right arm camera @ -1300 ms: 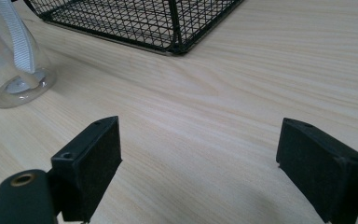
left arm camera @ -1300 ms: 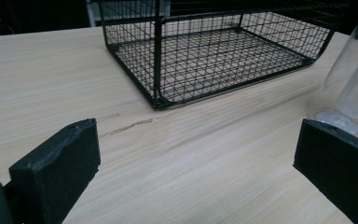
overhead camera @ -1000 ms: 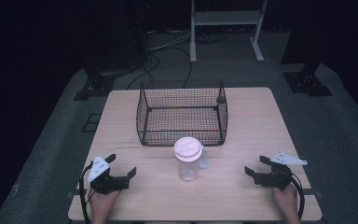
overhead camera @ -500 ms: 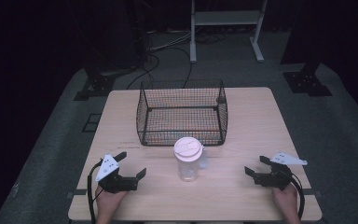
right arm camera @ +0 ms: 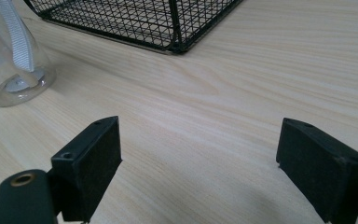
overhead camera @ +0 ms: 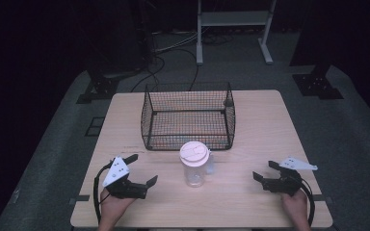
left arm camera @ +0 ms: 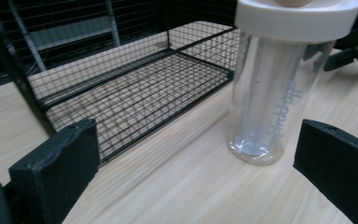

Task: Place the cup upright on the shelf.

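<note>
Light wooden tabletop (overhead camera: 270,125), dark surroundings. Clear plastic cup (overhead camera: 193,166) with a white lid stands upright near the middle of the tabletop, just in front of the black wire basket (overhead camera: 189,115) — close to the basket's front wall, whether touching cannot be told from the high view. In the left gripper view the cup (left arm camera: 272,93) stands apart from the basket (left arm camera: 135,88), a strip of bare wood between them. Cup looks empty; faint printed lettering runs down its side.

Left tool (overhead camera: 142,171): held by the person's left hand (overhead camera: 112,204) at the front-left of the tabletop, jaws spread wide, holding nothing. It is angled toward the cup and sits near it, not touching. In its own view the cup stands ahead, nearer the right-hand jaw, outside the gap.

Right tool (overhead camera: 265,171): held by the right hand (overhead camera: 296,207) at the front-right, jaws also wide open and empty — well apart from the cup. Its own view shows bare wood between the jaws, the cup base (right arm camera: 21,88) with a white strap at upper left, and a basket corner (right arm camera: 177,28) at the top.

Basket holds nothing visible
</note>
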{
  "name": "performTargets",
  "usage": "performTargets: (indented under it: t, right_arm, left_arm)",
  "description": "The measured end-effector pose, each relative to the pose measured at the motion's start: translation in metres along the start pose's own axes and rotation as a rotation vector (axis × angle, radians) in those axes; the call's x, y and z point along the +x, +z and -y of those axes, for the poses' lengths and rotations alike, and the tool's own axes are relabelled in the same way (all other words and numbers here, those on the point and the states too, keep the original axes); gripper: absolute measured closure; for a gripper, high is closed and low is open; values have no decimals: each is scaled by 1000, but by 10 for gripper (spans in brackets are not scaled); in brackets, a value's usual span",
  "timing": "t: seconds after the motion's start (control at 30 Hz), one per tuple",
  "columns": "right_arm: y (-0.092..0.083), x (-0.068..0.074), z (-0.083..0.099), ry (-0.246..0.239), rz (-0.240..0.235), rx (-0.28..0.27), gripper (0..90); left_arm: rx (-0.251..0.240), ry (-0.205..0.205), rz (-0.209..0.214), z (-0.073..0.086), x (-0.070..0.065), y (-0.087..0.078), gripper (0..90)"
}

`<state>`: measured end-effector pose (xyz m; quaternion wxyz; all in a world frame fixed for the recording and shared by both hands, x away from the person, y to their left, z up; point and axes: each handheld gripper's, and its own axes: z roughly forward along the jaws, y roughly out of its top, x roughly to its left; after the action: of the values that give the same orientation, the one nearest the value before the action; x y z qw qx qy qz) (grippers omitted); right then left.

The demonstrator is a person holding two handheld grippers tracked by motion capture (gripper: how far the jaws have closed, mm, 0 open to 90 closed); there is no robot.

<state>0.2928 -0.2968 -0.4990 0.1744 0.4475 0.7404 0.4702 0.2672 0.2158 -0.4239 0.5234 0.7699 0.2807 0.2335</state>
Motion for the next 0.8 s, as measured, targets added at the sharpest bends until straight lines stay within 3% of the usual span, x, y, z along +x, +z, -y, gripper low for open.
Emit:
performTargets:
  t: [0.1, 0.27, 0.53, 0.8]
  right_arm:
    - [0, 0, 0, -2, 1, -2, 129]
    - [0, 0, 0, 0, 0, -2, 129]
    - [0, -1, 0, 1, -1, -2, 129]
    - [0, 0, 0, 1, -2, -2, 129]
  left_arm:
    - [3, 11, 19, -5, -3, 2, 0]
    - [27, 71, 106, -24, -11, 6, 0]
    - [41, 121, 167, -43, -19, 13, 0]
    - [61, 128, 227, -59, -22, 25, 0]
